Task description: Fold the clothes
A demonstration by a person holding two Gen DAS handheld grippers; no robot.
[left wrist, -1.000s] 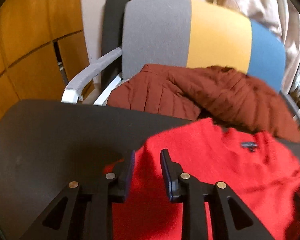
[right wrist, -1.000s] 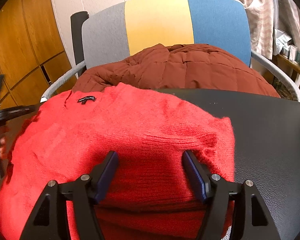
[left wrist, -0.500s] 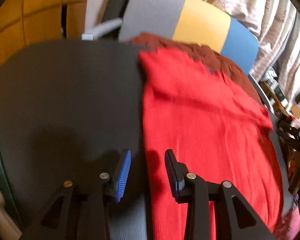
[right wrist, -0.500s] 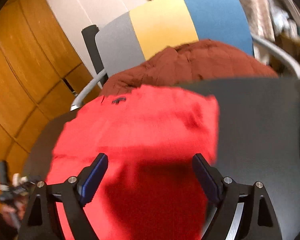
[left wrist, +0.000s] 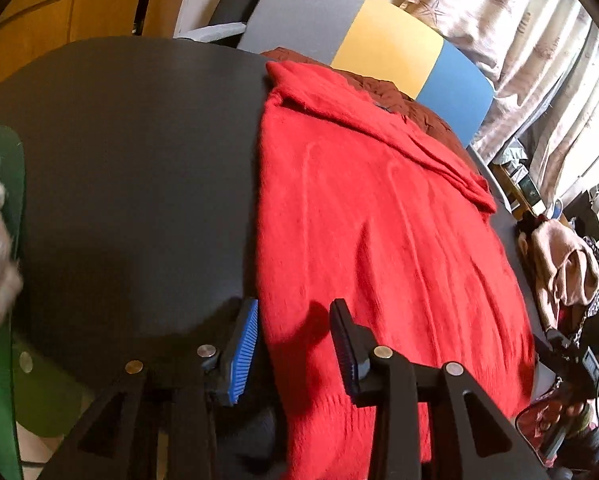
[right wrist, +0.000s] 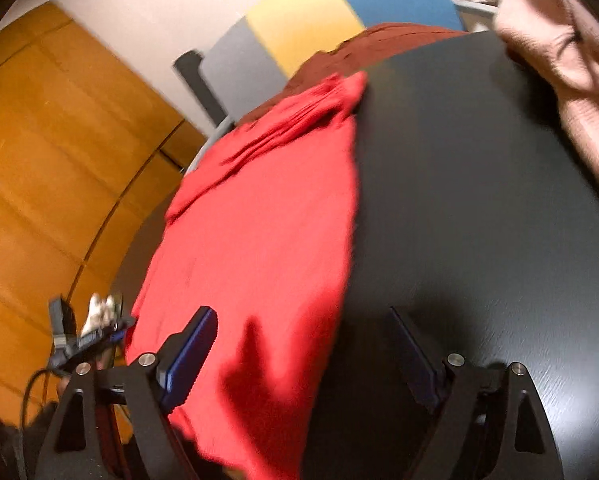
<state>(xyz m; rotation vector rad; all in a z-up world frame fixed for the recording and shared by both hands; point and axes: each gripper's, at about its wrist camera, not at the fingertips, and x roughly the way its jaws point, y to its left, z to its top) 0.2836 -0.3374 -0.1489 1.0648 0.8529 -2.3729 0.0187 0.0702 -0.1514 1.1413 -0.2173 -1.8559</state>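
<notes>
left wrist: jaws apart astride sweater (left wrist: 379,240)

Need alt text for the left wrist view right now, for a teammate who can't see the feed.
A red sweater lies spread on a dark round table, running away from the camera. The open left gripper straddles the sweater's near left edge. Behind the table, a grey, yellow and blue chair holds a rust-brown quilted jacket.

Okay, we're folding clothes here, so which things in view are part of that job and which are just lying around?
Part of the job:
red sweater, spread flat
black table under it
left gripper, jaws open
right gripper, jaws open

Lying about:
brown jacket on the chair
striped chair
beige cloth at the table's edge
curtain
</notes>
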